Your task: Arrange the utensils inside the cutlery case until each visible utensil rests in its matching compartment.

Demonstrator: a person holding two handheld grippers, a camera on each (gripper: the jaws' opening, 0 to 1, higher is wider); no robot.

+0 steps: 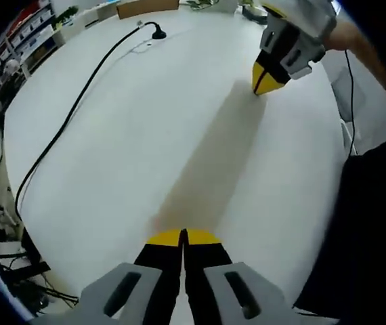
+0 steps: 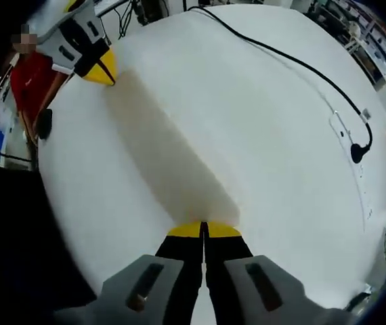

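A cable [image 1: 71,115] runs across the table [image 1: 145,149], well apart from both tools, which face each other

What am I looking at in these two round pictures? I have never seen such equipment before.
A person holds a hand tool with a claw in each hand, and each tool carries its own camera. The left gripper view looks along the left claw, whose yellow-tipped jaws are pressed together and hold nothing; the right claw enters at the upper right. The right gripper view looks along the right claw, also shut and empty, with the left claw at the upper left. Both hover over a white table. On it lies a black cable. No cutlery case or utensils can be seen here.
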